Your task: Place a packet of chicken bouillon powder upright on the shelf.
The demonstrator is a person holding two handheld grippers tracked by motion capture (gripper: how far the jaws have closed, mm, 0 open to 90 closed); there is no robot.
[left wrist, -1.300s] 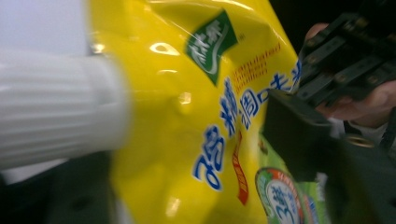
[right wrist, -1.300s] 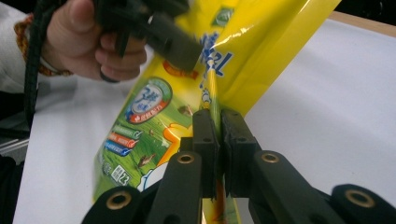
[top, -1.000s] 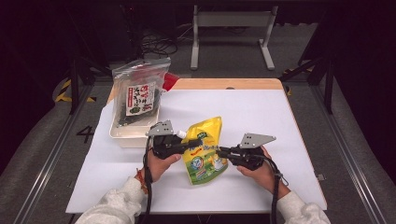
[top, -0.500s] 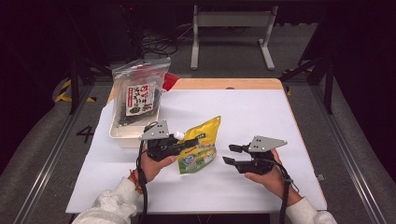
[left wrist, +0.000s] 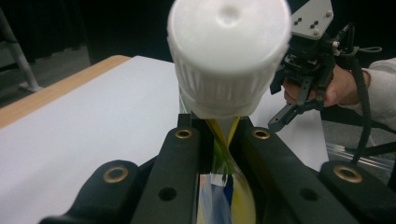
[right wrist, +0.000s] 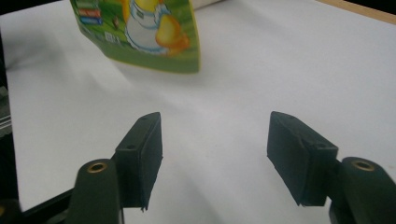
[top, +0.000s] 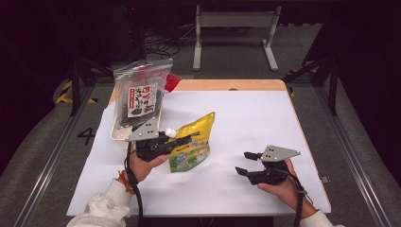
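In the high view, the yellow-green pouch (top: pixel 191 144) has been released by the right gripper (top: pixel 242 163), whose jaws have just been opening and are now drawn aside, empty. The pouch is held above the table (top: pixel 246 123), its long axis slanting up-right.

In the left gripper view, the left gripper (left wrist: pixel 219 140) is seen clamped on the pouch's neck under the white cap (left wrist: pixel 229 51).

In the right gripper view, the jaws are spread, the pouch beyond them.

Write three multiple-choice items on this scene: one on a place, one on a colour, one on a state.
1. Where is the seaweed bag?
A. in the tray at the table's far left
B. beside the right gripper
C. on the floor

2. What colour is the pouch's cap?
A. red
B. white
C. black

3. How does the right gripper stand?
A. shut on the pouch
B. shut on the cap
C. open, holding nothing

Key: 1 A, the high view shows the bag standing in the tray. 2 B, the left gripper view shows a white ribbed cap. 3 C, its jaws have just been opening and stand apart over bare table, while the left gripper pinches the pouch below the cap.
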